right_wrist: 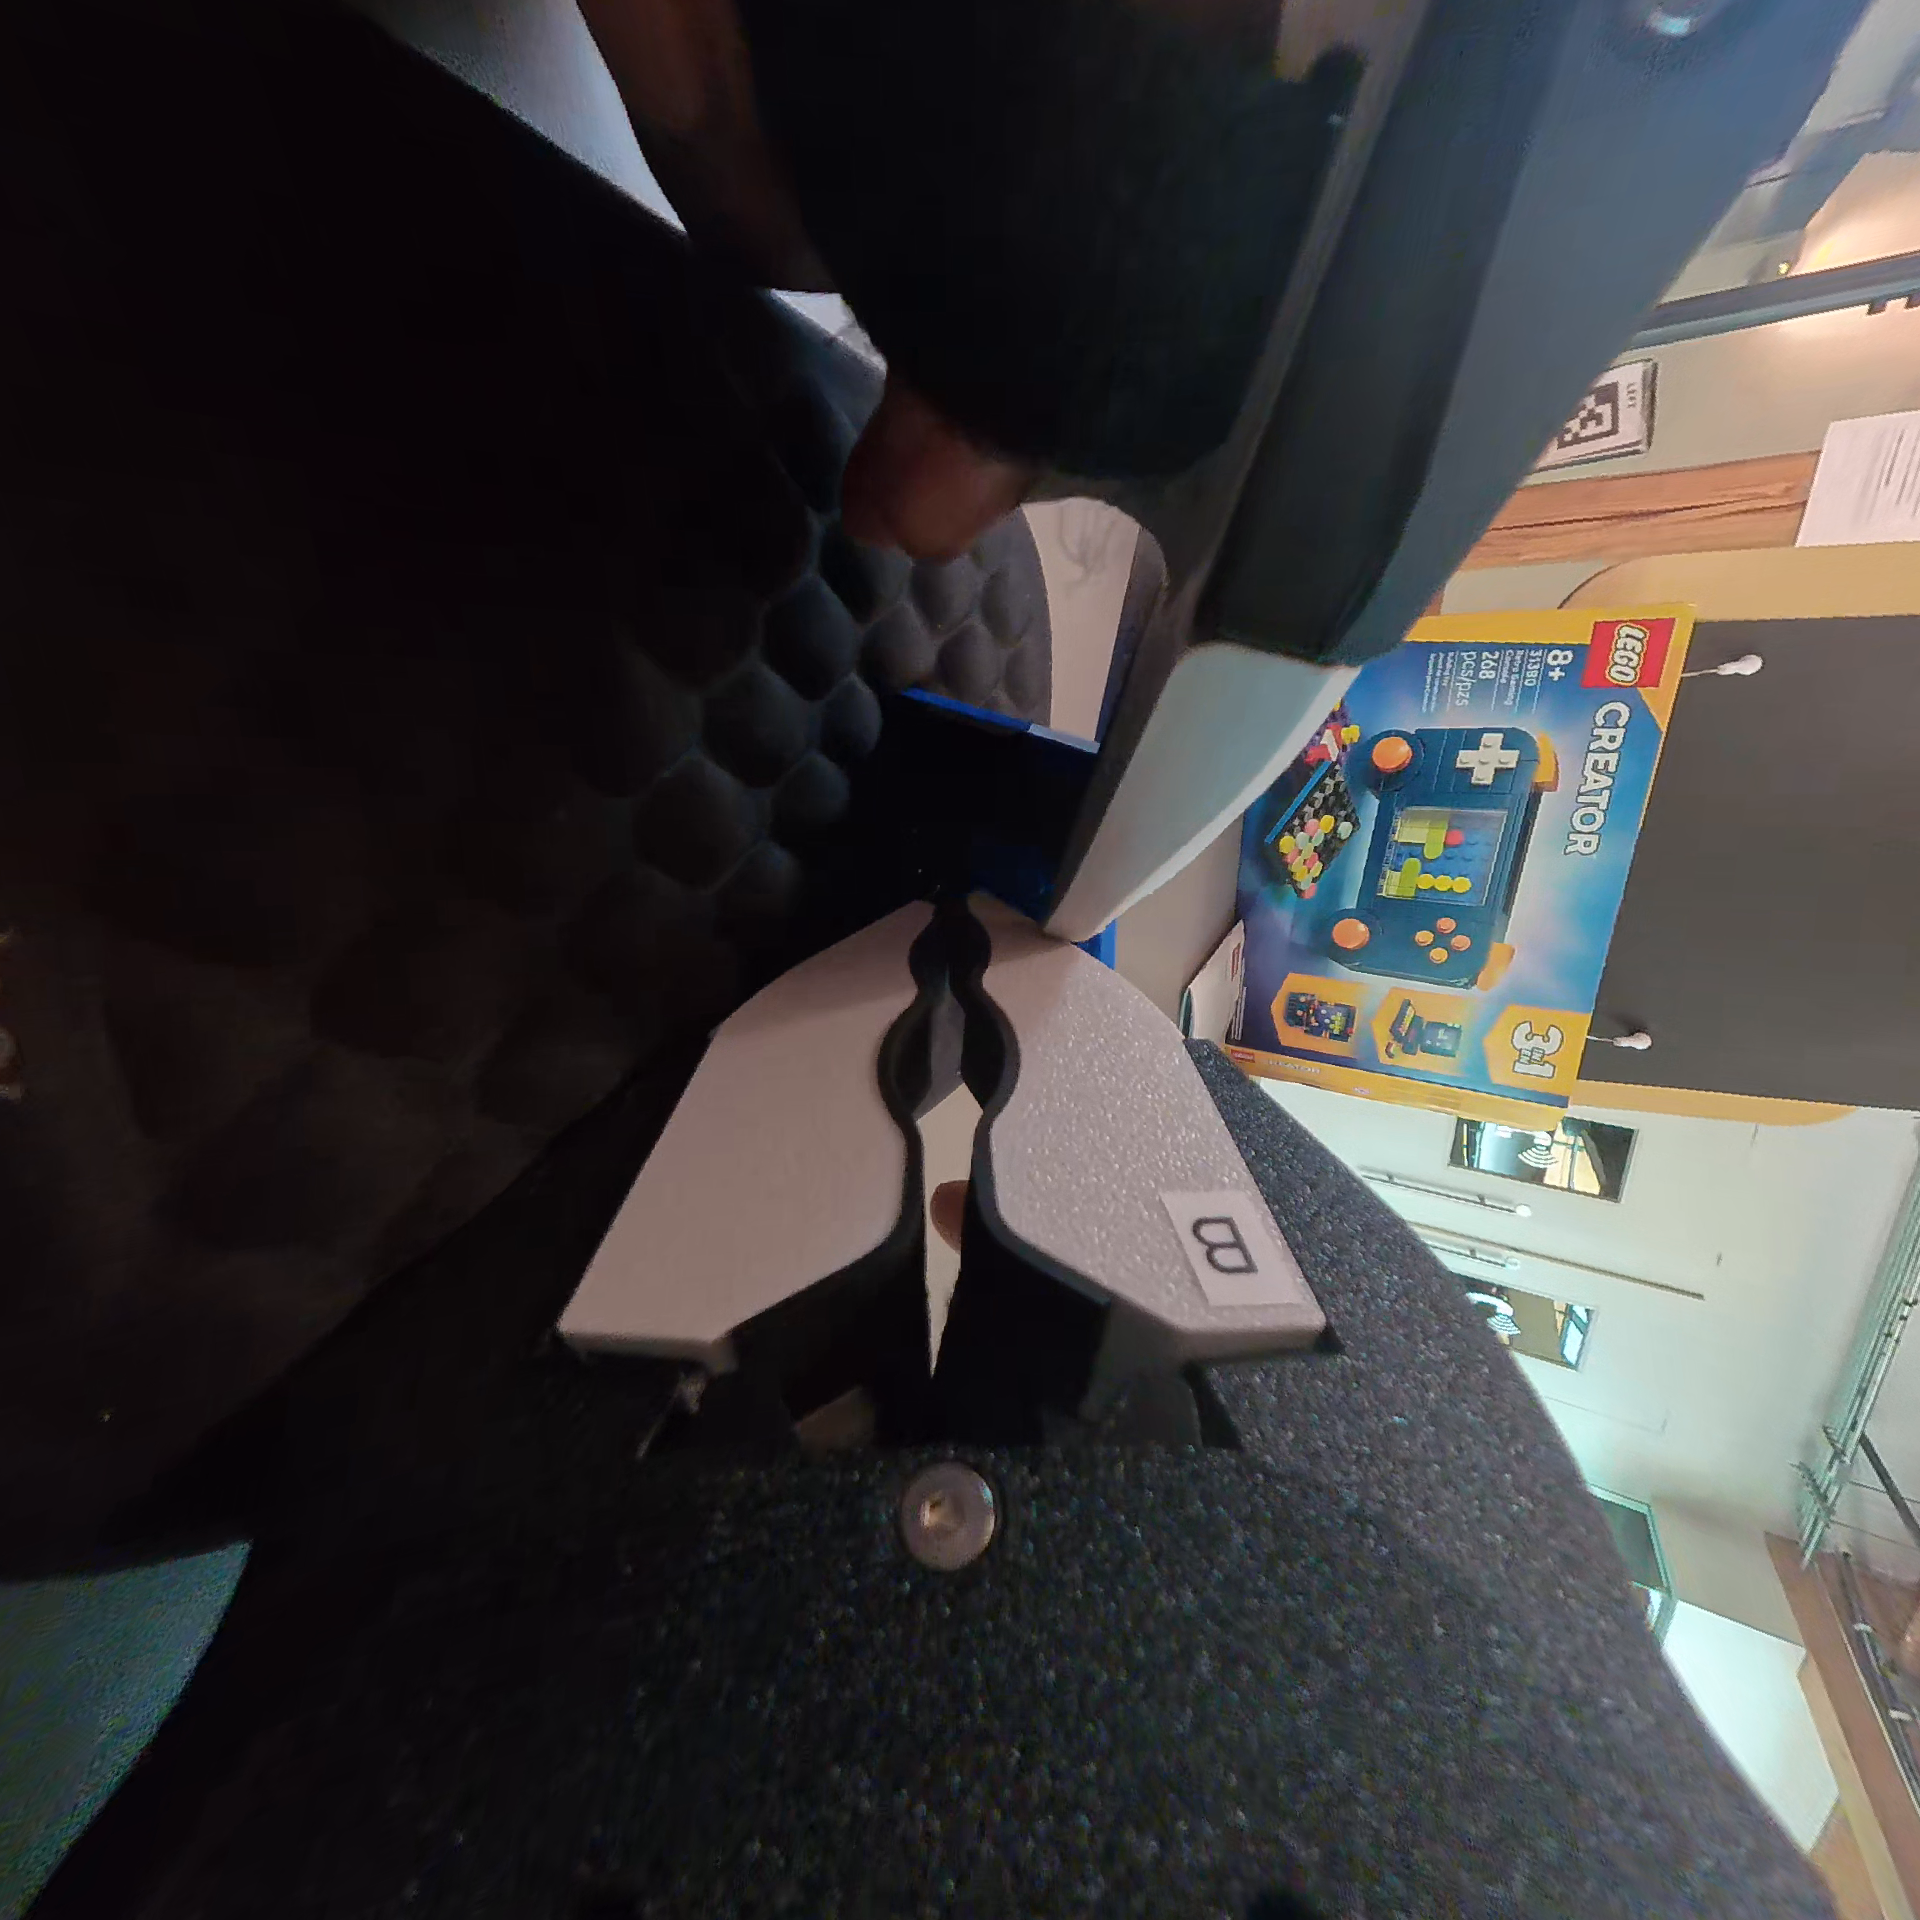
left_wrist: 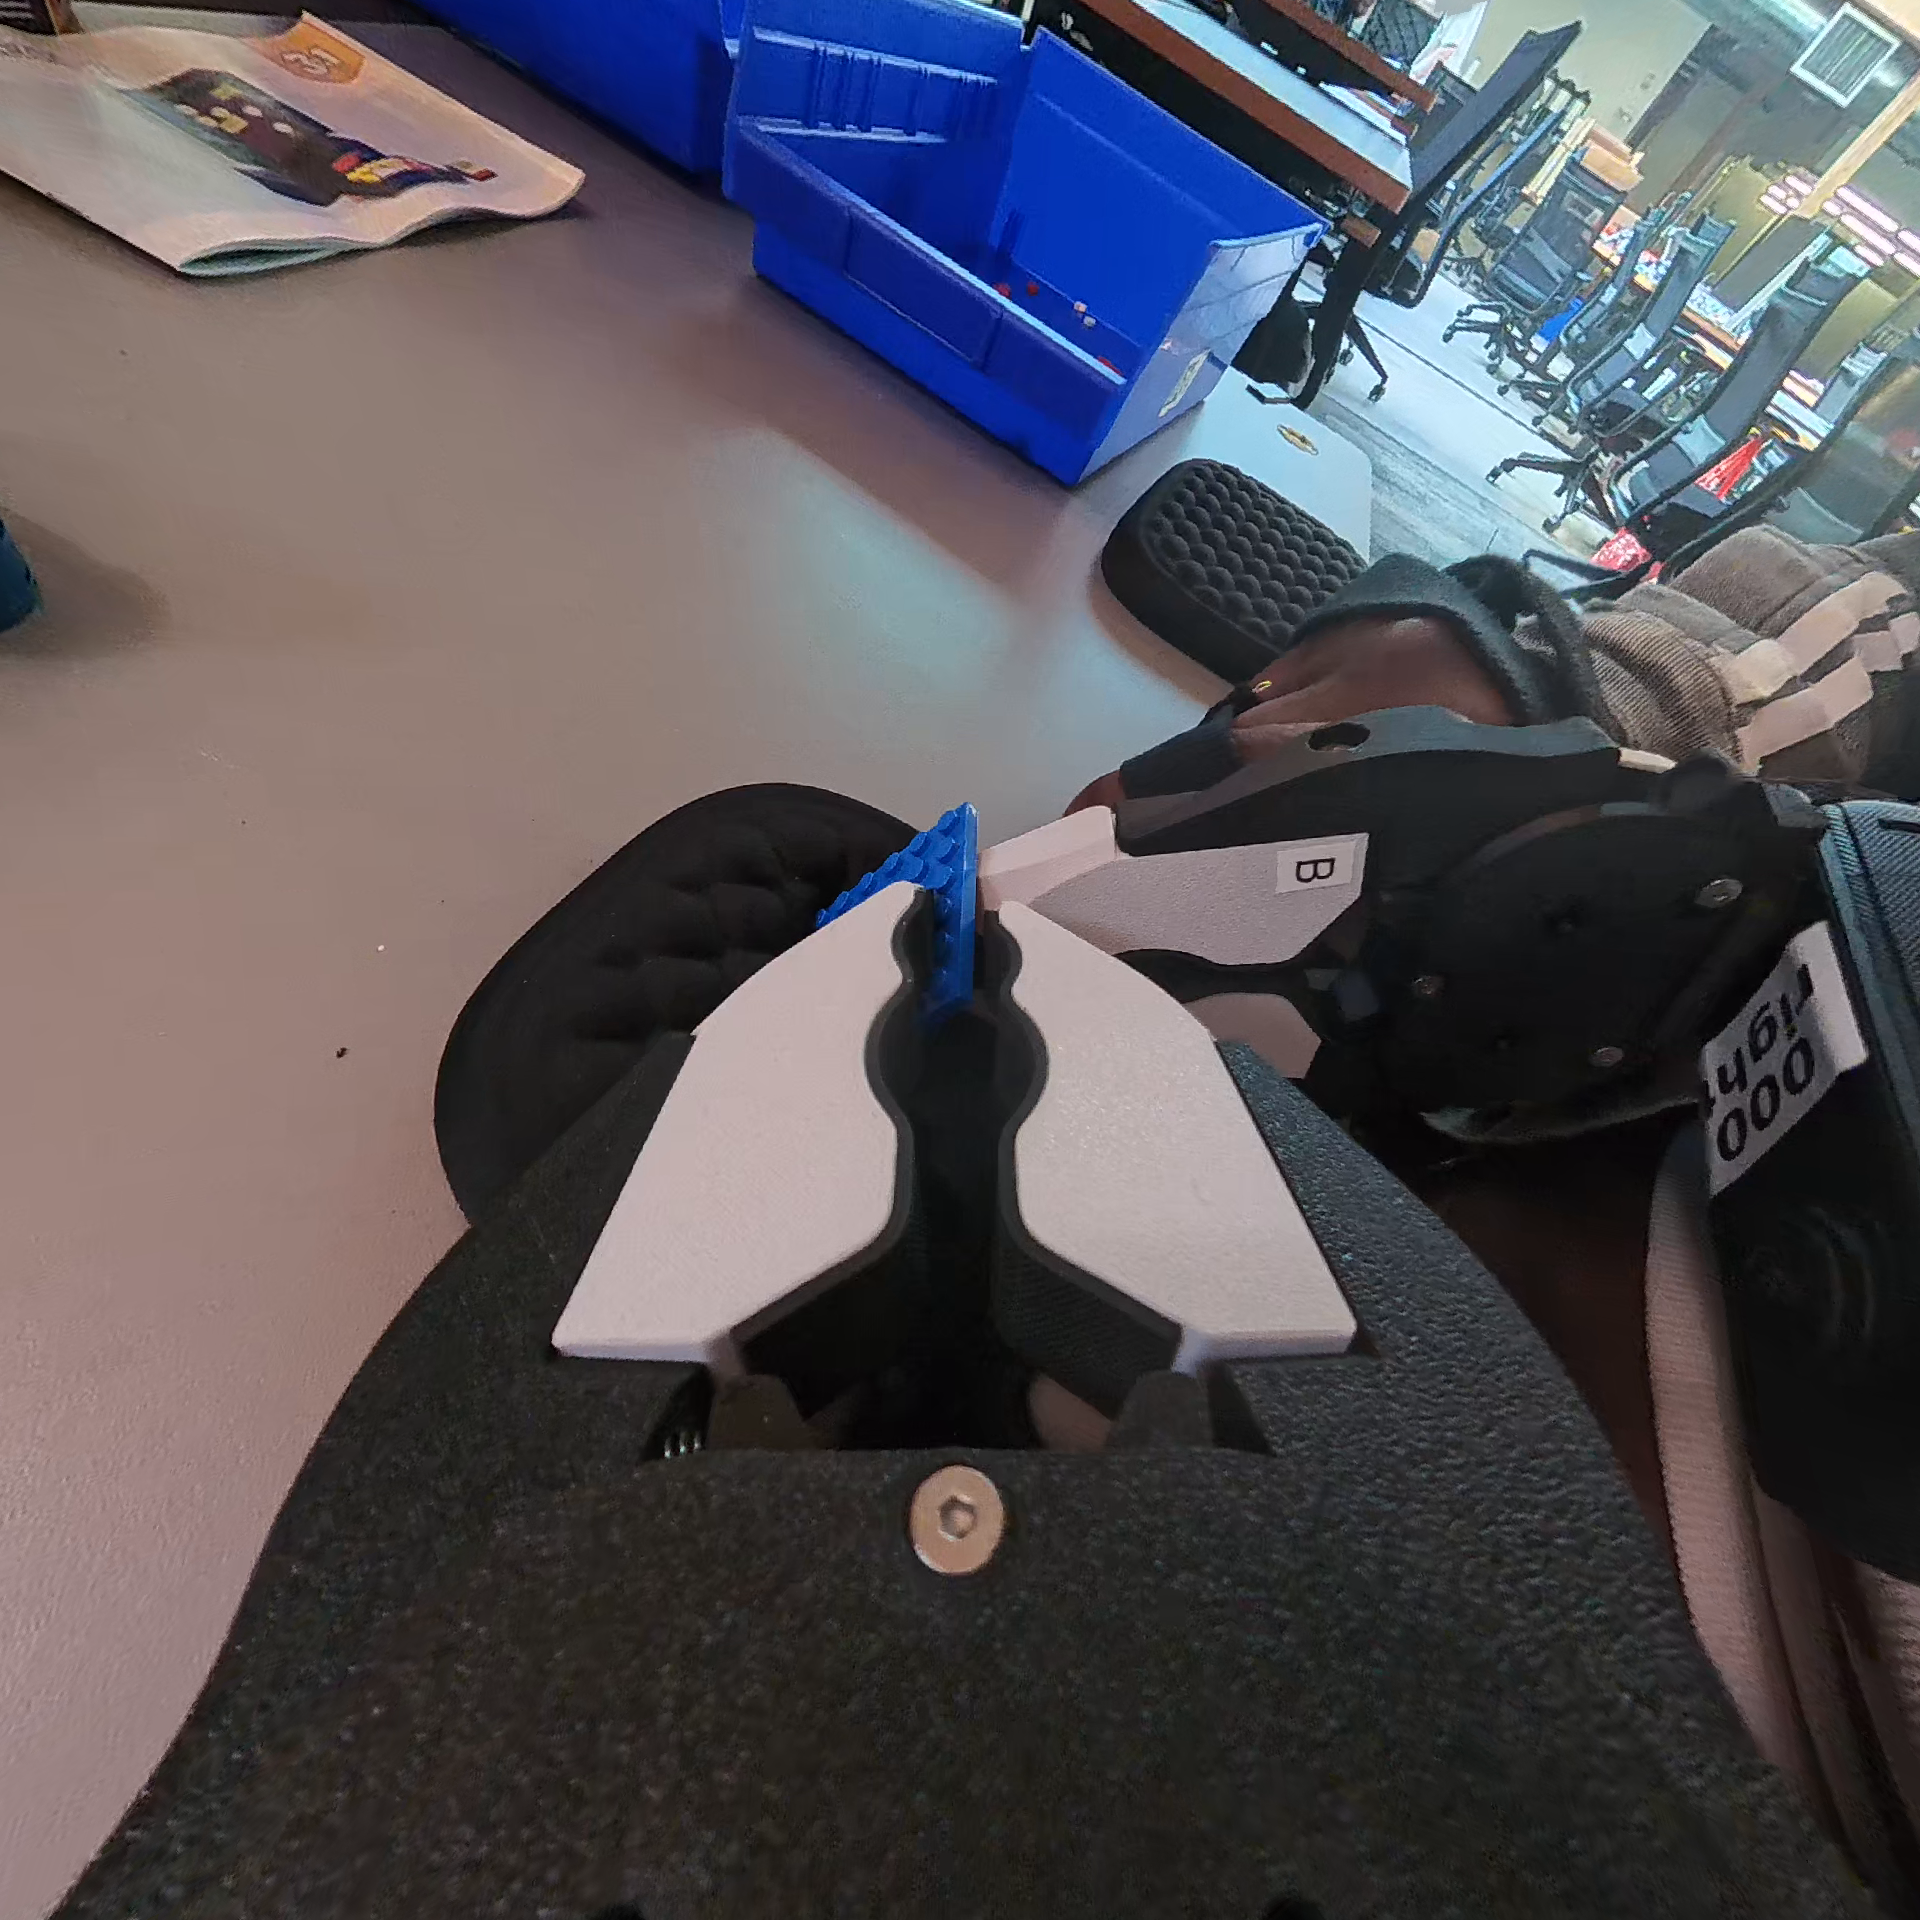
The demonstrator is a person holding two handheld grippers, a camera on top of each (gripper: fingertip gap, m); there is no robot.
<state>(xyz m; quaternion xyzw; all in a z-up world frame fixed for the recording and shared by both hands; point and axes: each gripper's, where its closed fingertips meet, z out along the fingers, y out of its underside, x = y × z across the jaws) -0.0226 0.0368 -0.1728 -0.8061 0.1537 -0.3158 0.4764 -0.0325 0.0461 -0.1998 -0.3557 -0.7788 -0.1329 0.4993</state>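
Note:
My left gripper (left_wrist: 956,920) is shut on a thin blue studded plate (left_wrist: 951,857), held on edge above a black padded rest (left_wrist: 665,956). My right gripper (left_wrist: 1003,868) comes in from the right. Its jaws are closed and its tips press against the plate's right edge. In the right wrist view, the right gripper (right_wrist: 951,920) is shut, with its tips against the dark blue plate (right_wrist: 987,800). No piece shows between its tips. One white finger of the left gripper (right_wrist: 1174,790) lies just right of the plate. A gloved hand (left_wrist: 1382,665) holds the right gripper.
Blue plastic bins (left_wrist: 987,260) stand at the back of the grey table (left_wrist: 416,623). An open instruction booklet (left_wrist: 260,135) lies at the back left. A second black padded rest (left_wrist: 1226,561) lies near the table's right edge. A brick-set box (right_wrist: 1455,852) stands behind. Only a small space, under 4 cm, lies between the two pairs of fingers.

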